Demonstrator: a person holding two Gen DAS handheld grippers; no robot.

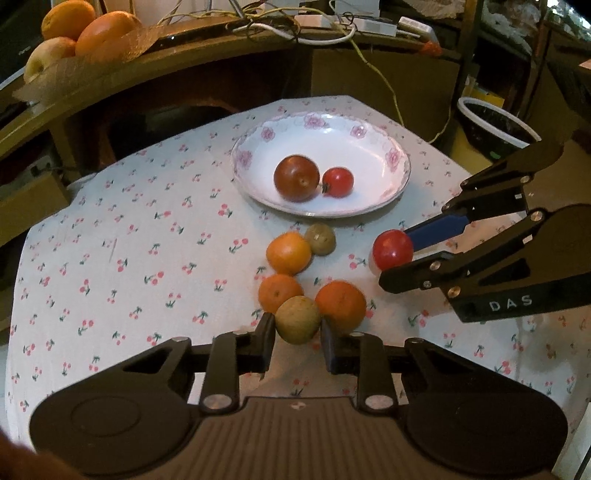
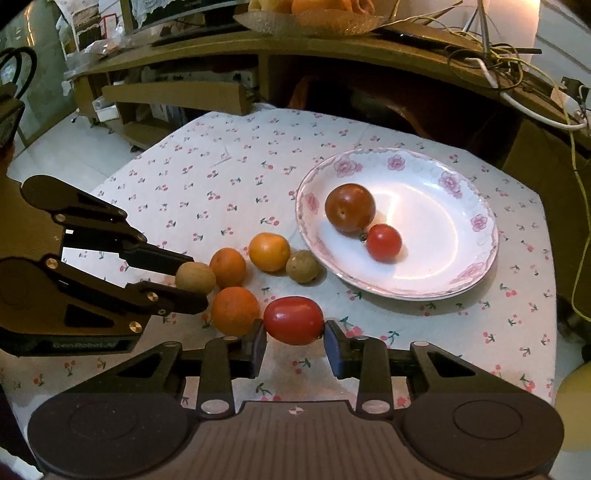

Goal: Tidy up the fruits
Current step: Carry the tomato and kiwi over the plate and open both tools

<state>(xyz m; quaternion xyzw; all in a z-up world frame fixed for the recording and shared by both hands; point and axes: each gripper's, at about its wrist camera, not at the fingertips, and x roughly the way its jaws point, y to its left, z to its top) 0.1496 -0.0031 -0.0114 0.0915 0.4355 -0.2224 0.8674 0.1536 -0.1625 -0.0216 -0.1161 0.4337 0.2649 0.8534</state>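
Observation:
A white flowered plate [image 1: 354,144] [image 2: 428,254] stands on the cherry-print tablecloth and holds a dark red tomato [image 1: 296,178] [image 2: 350,207] and a small red tomato [image 1: 337,181] [image 2: 384,242]. In front of it lie three oranges [image 1: 289,253] [image 2: 269,251] and a brownish-green fruit [image 1: 320,239] [image 2: 303,266]. My left gripper [image 1: 297,330] [image 2: 195,282] is shut on a second brownish-green fruit [image 1: 298,319] [image 2: 195,277] among the oranges. My right gripper [image 2: 294,334] [image 1: 393,258] is shut on an oval red tomato [image 2: 293,319] [image 1: 392,250], near the plate's front edge.
A wooden shelf [image 1: 207,48] runs behind the table, carrying a fruit bowl [image 1: 88,33] [image 2: 314,18] and tangled cables [image 1: 325,33] [image 2: 509,62]. A dark pot with a white rim [image 1: 495,125] sits on the floor to the right. Bare cloth [image 1: 129,240] spreads to the left.

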